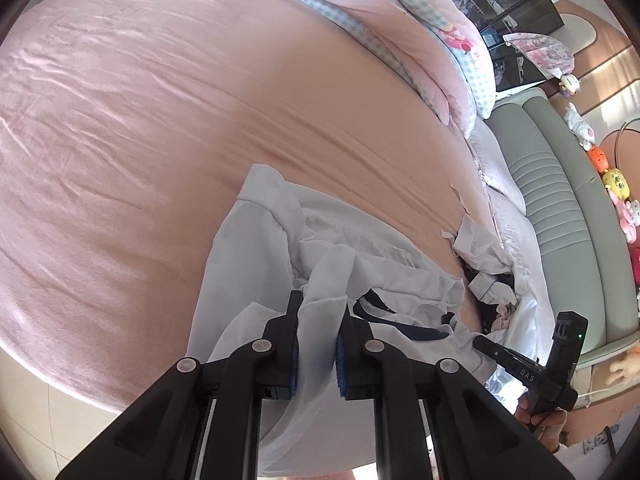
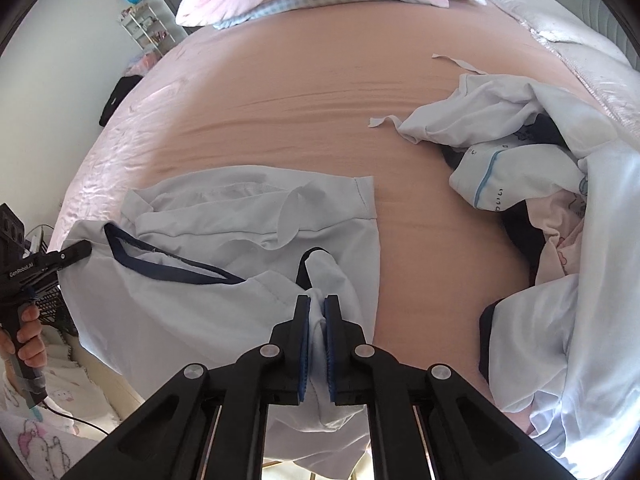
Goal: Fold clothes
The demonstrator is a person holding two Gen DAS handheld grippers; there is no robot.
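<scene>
A pale blue shirt [image 1: 248, 240] with a navy neckline trim [image 2: 160, 270] lies crumpled at the near edge of the pink bed sheet [image 1: 160, 120]. My left gripper [image 1: 320, 320] is shut on a fold of its cloth; in the right wrist view the left gripper [image 2: 80, 250] pinches the shirt's left edge. My right gripper [image 2: 317, 306] is shut on a bunched fold of the shirt [image 2: 180, 312] beside the neckline, with cloth squeezed between the blue pads [image 2: 306, 344]. The left wrist view shows the right gripper [image 1: 486, 346] at the shirt's right side.
A heap of white, navy and pink clothes [image 2: 540, 200] lies on the bed's right side. A folded pink and checked quilt [image 1: 420, 32] sits at the far end. A grey-green padded headboard [image 1: 560, 200] with plush toys [image 1: 616, 188] runs along the right. A wire rack [image 2: 144, 28] stands by the wall.
</scene>
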